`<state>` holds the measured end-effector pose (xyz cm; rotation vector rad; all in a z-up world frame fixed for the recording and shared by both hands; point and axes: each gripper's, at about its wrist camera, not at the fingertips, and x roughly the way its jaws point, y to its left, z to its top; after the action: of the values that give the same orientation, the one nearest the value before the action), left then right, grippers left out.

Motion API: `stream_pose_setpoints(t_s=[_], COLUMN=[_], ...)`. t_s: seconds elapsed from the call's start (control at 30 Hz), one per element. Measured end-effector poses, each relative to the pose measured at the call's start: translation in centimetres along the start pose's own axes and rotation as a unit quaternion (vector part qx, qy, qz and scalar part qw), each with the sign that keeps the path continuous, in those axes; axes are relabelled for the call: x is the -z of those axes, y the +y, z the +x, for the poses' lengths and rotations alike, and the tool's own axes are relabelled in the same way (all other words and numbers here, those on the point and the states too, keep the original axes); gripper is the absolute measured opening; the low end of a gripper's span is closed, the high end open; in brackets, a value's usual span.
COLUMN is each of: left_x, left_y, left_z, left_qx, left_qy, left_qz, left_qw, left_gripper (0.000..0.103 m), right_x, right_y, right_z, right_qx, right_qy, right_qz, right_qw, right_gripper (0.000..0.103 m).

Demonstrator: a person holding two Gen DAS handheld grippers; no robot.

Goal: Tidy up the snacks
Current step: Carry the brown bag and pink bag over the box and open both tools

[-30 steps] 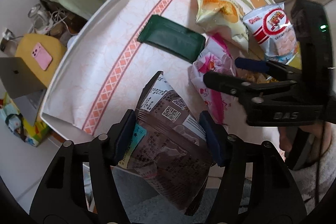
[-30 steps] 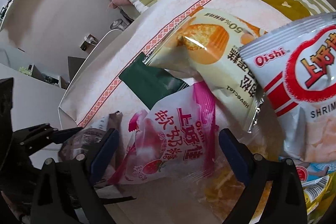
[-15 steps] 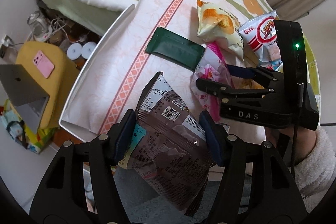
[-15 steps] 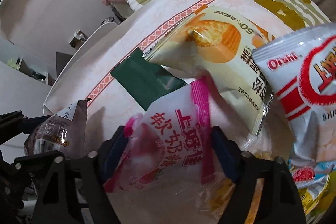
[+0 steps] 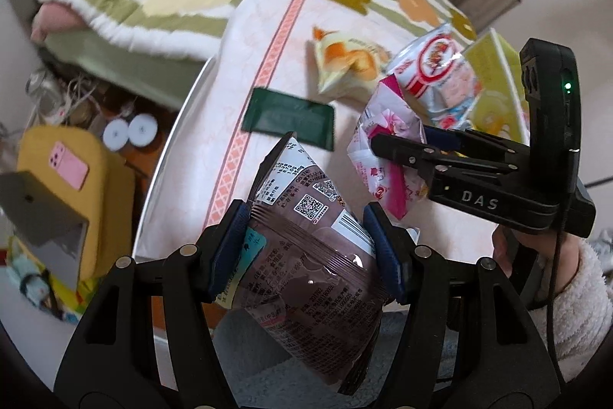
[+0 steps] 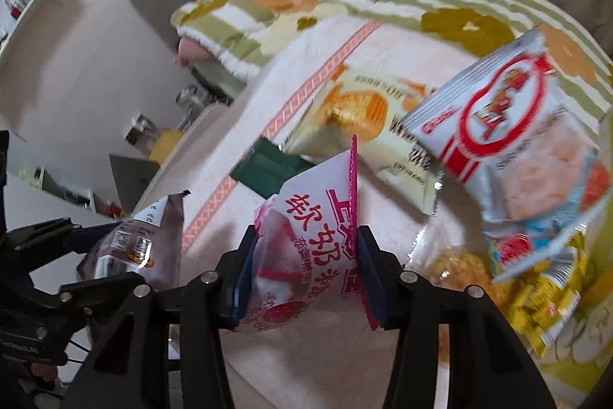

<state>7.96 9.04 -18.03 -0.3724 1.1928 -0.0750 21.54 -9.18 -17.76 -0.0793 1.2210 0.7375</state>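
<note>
Tongs, L: left gripper (image 5: 306, 248) clamped on brown snack bag (image 5: 306, 255); pads press both sides, bag's long axis runs up-and-away betw the jaws, bottom end hangs below them.
Tongs, R: right gripper (image 6: 302, 271) clamped on pink-white candy bag (image 6: 314, 244); jaws squeezed in, bag crumpled, top seam sticks up past the tips.
Surface: pink-patterned tabletop (image 5: 268, 71) lies ahead of & below both tongs; I read both bags as lifted clear of it.
Pile: shrimp-chip bag (image 6: 509, 125) & yellow-orange bag (image 6: 364, 125) sit ahead-right of my R tongs, touching each other.
Flat item: dark green packet (image 5: 291, 119) just ahead of L tongs, long axis crosswise.
Key relation: L tongs nearer green packet, R nearer pile; both full, so I judge each must drop its bag first.
</note>
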Motion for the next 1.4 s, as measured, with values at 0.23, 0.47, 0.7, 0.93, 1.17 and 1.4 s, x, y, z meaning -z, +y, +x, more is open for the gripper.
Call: stream_pose_setpoints(t_s=[0.23,0.47,0.7,0.93,1.17,1.4], left_x=[-1.8,-5.0,-7.8,-9.7,-11.6,-13.5], left_y=[-1.4,-5.2,-12.4,-21.6,-30.6,-37.6], left_z=[-3.0,-5.1,-5.4,-3.3,0.5,5.7], left_qx=[0.035,0.08,0.108,0.134,0.149,0.139], left_qy=[-0.032,-0.064,-0.087,-0.104,-0.096,-0.068], left_qz=[0.055,0.124,0.173,0.191,0.193,0.203], left_qw=[0.9974,0.987,0.9752,0.9669,0.9652,0.9669], left_gripper=[0.059,0.059,0.059,0.059,0.059,0.059], right_x=[0.5,1.5,4.1,6.1,7.6,7.8], right_y=[0.0,-1.6,-6.1,-12.7,-20.4,-26.7], right_z=[-6.1,-13.0,-19.9,-25.5,-29.7,-30.0], right_qx=[0.025,0.067,0.098,0.118,0.126,0.113], right_qy=[-0.073,-0.146,-0.2,-0.221,-0.224,-0.206], right_qz=[0.053,0.119,0.164,0.17,0.175,0.185], right_qw=[0.996,0.98,0.961,0.953,0.951,0.954], right_gripper=[0.045,0.045,0.045,0.045,0.045,0.045])
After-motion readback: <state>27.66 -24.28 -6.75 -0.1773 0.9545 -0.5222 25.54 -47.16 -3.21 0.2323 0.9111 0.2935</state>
